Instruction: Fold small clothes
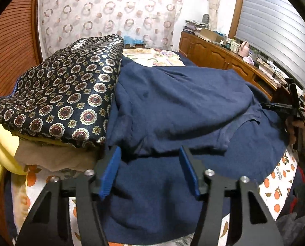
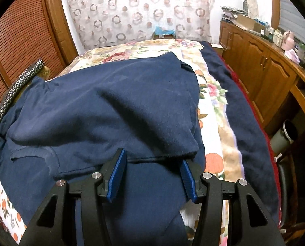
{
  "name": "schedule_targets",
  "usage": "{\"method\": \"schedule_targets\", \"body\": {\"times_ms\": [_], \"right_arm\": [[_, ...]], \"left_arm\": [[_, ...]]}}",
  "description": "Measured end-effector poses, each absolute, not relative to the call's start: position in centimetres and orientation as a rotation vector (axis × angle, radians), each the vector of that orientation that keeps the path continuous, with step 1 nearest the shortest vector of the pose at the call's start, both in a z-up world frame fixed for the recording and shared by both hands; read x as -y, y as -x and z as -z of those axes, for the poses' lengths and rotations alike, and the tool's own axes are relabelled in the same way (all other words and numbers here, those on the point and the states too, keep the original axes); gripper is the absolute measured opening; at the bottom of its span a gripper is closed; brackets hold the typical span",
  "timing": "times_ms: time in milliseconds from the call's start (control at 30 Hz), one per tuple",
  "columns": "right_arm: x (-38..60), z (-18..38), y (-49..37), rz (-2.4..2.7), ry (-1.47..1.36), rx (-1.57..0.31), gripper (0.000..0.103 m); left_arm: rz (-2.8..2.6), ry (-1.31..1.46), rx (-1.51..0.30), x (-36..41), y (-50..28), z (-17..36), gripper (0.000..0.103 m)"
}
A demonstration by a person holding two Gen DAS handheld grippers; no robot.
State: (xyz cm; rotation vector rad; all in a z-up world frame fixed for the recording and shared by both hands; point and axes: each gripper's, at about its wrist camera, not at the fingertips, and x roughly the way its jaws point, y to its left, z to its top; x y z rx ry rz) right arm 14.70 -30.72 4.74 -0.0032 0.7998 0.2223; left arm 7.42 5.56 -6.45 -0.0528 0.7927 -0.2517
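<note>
Two grippers angled down over bed [image 2: 211, 110], largest first: navy garment [image 2: 111, 110] spread across floral bedding, one layer folded over, patterned cushion [image 1: 64, 94] at its left edge. Left gripper [image 1: 150, 155] and right gripper [image 2: 152, 160] each poised at the fold's near hem, jaws half apart, gripping nothing.

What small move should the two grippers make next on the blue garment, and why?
Probably close both on the folded edge. The left gripper and right gripper both have their jaws apart, and the edge of the blue garment lies right at their tips, so nothing looks held yet. A grip seems needed before folding further.
</note>
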Motion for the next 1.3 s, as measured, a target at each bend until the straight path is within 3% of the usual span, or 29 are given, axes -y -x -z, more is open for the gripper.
{"method": "schedule_targets", "body": {"times_ms": [367, 433, 467, 533, 633, 700, 1100, 1167, 1200, 1233, 1300], "right_arm": [[29.0, -3.3, -13.0, -0.189, 0.081, -0.765, 0.054], [28.2, -2.1, -12.9, -0.190, 0.084, -0.764, 0.054], [28.1, -2.1, -12.8, -0.190, 0.084, -0.764, 0.054], [28.2, -2.2, -12.8, -0.191, 0.084, -0.765, 0.054], [27.5, -1.3, -13.4, -0.189, 0.090, -0.765, 0.054], [27.5, -1.2, -13.4, -0.190, 0.090, -0.765, 0.054], [27.5, -1.0, -13.5, -0.191, 0.093, -0.765, 0.054], [27.5, -1.0, -13.5, -0.191, 0.094, -0.765, 0.054], [27.5, -1.0, -13.5, -0.191, 0.095, -0.765, 0.054], [27.5, -1.0, -13.5, -0.191, 0.095, -0.765, 0.054], [27.5, -1.0, -13.5, -0.191, 0.095, -0.765, 0.055]], "left_arm": [[0.208, 0.040, -0.808, -5.8, -9.2, 6.8, 0.055], [0.209, 0.034, -0.808, -5.7, -9.6, 6.7, 0.034], [0.203, 0.026, -0.810, -5.6, -9.8, 6.7, 0.031], [0.201, 0.014, -0.806, -5.5, -10.0, 6.6, 0.014], [0.197, 0.001, -0.787, -5.2, -10.1, 6.0, 0.004], [0.206, 0.007, -0.764, -5.1, -9.8, 5.4, 0.003], [0.162, -0.024, -0.705, -5.1, -8.7, 3.1, 0.004], [0.156, -0.036, -0.702, -5.2, -8.5, 3.2, 0.022], [0.156, -0.037, -0.697, -5.3, -8.4, 3.3, 0.036], [0.161, -0.034, -0.698, -5.4, -8.4, 3.5, 0.042], [0.165, -0.031, -0.727, -5.5, -8.7, 4.2, 0.042]]}}
